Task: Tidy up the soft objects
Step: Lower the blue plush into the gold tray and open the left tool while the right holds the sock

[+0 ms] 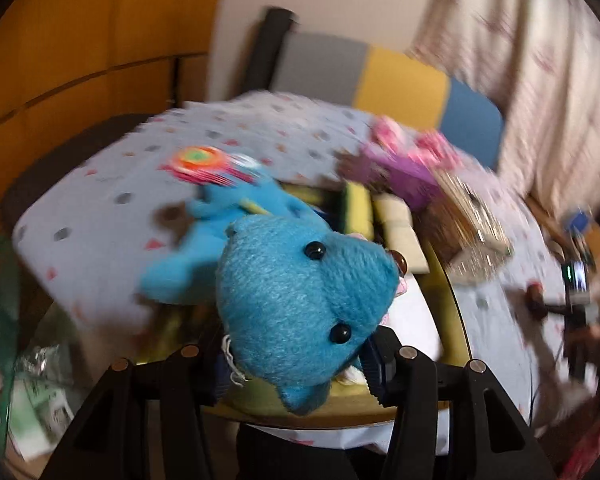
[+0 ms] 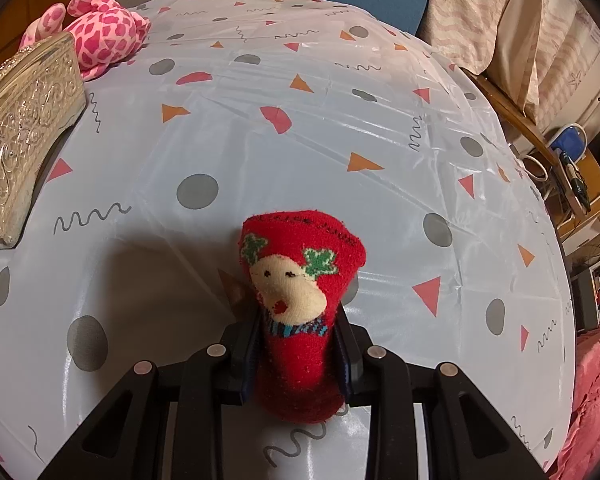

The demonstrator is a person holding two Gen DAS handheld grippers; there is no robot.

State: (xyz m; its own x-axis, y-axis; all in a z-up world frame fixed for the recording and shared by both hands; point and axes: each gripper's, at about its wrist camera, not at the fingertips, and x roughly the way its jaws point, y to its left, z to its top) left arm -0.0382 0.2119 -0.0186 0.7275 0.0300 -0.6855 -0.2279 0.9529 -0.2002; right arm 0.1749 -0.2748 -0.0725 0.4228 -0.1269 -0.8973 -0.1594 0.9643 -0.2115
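In the left wrist view my left gripper [image 1: 300, 364] is shut on a blue plush bear [image 1: 300, 304], held by its head above a yellow-green container [image 1: 444, 276] with soft items inside. The view is blurred by motion. In the right wrist view my right gripper [image 2: 298, 344] is shut on a red Christmas sock with a reindeer face [image 2: 300, 292], held just above the patterned tablecloth [image 2: 300, 120]. A pink spotted plush toy [image 2: 100, 32] lies at the far left of the table; it also shows in the left wrist view [image 1: 412, 144].
An ornate silver box [image 2: 24, 132] stands at the table's left, seen also in the left wrist view [image 1: 472, 224]. A purple item [image 1: 408, 176] and a colourful round toy [image 1: 204, 162] lie near the container. A chair with grey, yellow and blue panels [image 1: 400, 80] stands behind the table.
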